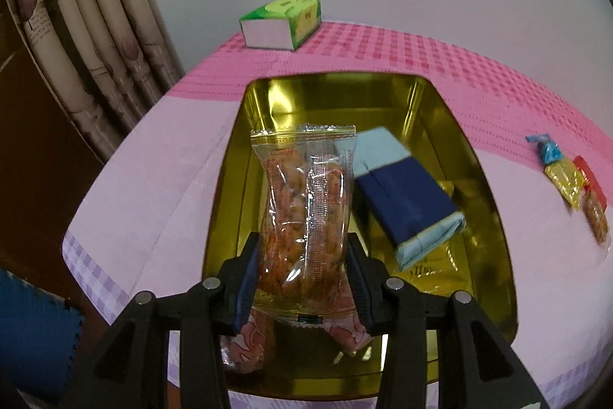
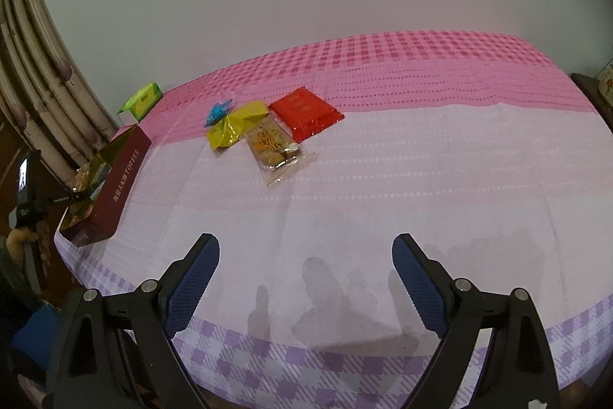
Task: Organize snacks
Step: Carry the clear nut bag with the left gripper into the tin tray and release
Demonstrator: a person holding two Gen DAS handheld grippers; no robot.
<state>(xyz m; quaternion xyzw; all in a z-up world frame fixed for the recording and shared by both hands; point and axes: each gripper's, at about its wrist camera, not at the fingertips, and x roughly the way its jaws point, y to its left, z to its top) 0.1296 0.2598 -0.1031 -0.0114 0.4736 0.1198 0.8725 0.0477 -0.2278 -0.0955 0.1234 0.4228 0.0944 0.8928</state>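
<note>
Shiny tin, crinkly plastic, matt woven cloth

The tin (image 1: 429, 94) is mirror-glossy gold metal; the snack packet (image 1: 302, 202) clear glossy plastic; the tablecloth (image 2: 383, 179) matt textured cloth; the tissue box (image 1: 283, 22) smooth card.

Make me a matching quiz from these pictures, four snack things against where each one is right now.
Things:
1. clear snack pack
2. blue packet
3. red packet
4. green box

Places:
A. lying inside the tin
B. on the cloth beside the yellow packet
C. at the table's far edge by the wall
D. clamped in the left gripper

Pairs: 1-D, 2-A, 3-B, 4-C
</note>
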